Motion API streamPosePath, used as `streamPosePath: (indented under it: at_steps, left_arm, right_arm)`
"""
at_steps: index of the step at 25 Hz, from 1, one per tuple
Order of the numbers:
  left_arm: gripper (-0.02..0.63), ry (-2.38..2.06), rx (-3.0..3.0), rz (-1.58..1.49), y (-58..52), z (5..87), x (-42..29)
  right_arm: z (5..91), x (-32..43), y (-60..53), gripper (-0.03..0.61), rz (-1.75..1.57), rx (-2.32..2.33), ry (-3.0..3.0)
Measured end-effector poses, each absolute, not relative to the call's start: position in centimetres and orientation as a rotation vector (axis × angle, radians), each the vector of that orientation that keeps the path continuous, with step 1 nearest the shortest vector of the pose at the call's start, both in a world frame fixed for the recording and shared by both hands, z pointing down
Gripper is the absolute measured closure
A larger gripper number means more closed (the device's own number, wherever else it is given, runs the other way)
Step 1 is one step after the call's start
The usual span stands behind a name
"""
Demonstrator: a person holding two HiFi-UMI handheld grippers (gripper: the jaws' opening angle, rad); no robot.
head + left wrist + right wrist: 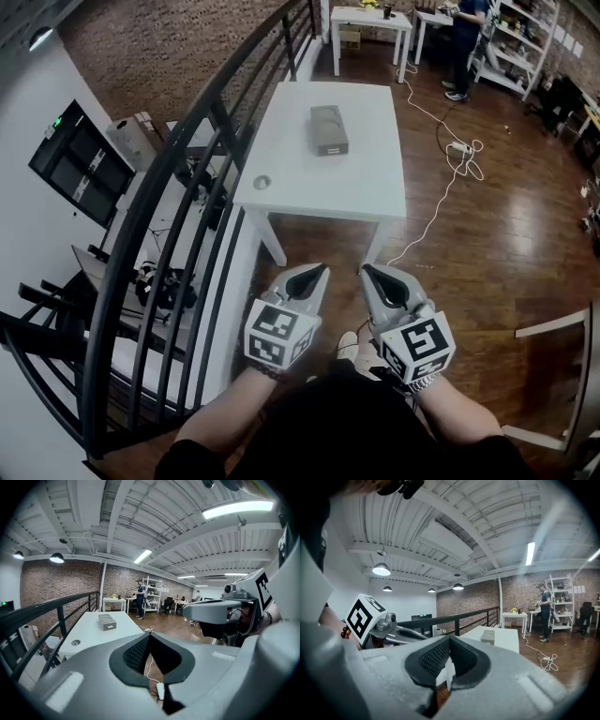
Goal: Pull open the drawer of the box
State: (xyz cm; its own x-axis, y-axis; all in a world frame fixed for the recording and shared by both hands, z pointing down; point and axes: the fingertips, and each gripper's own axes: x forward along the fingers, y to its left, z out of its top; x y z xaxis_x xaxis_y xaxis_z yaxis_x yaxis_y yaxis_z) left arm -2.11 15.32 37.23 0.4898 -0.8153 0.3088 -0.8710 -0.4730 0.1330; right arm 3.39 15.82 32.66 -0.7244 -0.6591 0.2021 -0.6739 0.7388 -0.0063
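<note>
Nothing done yet: the box (329,130) drawer looks shut on the desk (281,183) up top, while my left gripper (319,272) and right gripper (368,272) hang low, fingers closed on nothing.

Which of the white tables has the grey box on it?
The nearest white table, beside the black railing, carries the grey box; the smaller tables farther back by the brick wall do not.
</note>
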Motion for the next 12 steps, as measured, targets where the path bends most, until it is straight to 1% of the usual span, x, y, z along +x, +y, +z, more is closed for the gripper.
streamPosePath:
  at_steps: [12]
  left_arm:
    - [0.597,-1.443,2.421,0.348,9.4,38.6,-1.6]
  right_arm:
    - [33.5,4.1,9.7,0.586,0.167,1.039,-2.769]
